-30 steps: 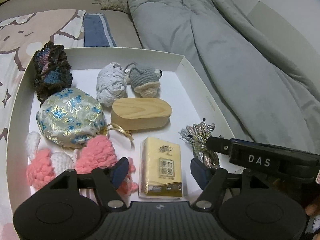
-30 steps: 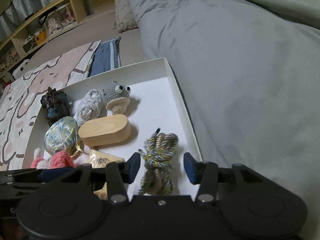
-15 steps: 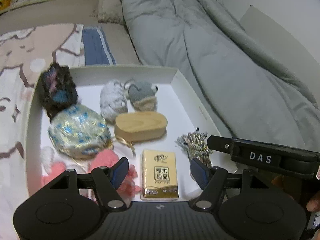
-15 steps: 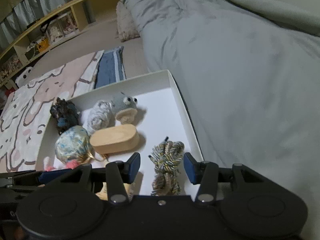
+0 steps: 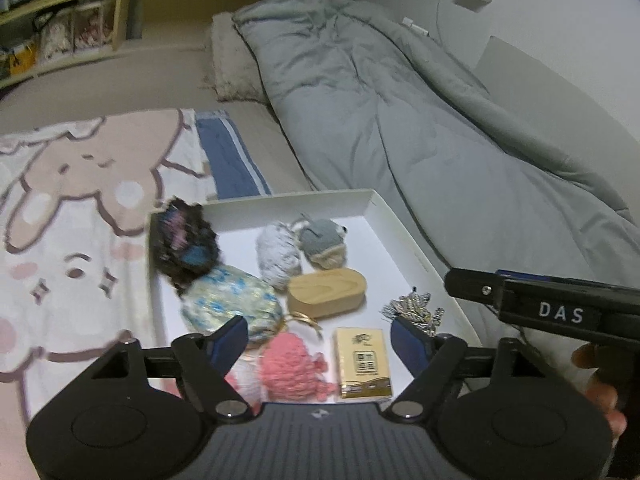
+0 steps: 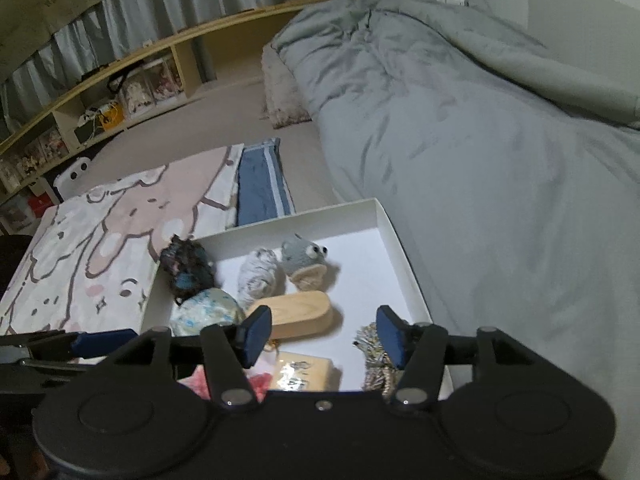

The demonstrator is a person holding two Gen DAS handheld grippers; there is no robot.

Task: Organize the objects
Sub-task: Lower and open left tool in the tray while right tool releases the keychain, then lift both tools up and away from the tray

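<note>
A white box [image 5: 376,216] lies on the bed and holds a yellow tissue pack [image 5: 363,360], a braided cord [image 5: 412,308], an oval wooden block [image 5: 326,292], a brocade pouch [image 5: 228,300], pink crochet [image 5: 292,364], a white yarn ball [image 5: 278,256], a grey crochet toy [image 5: 324,240] and a dark crochet piece [image 5: 184,240]. My left gripper [image 5: 320,340] hangs above the box's near end, its jaws opening, with nothing between them. My right gripper [image 6: 322,332] hovers above the cord [image 6: 374,360] and wooden block [image 6: 296,316], jaws opening and empty.
A rumpled grey duvet [image 5: 440,152] fills the right side. Left of the box lie a cartoon-print blanket [image 5: 80,208] and a folded blue towel [image 5: 232,160]. A low shelf [image 6: 120,80] with boxes runs along the back. A hand [image 5: 600,376] holds the right gripper.
Both grippers have risen and drawn back from the box, so more of the room shows. Their jaws stand wider apart. The tissue pack and cord stay lying in the box.
</note>
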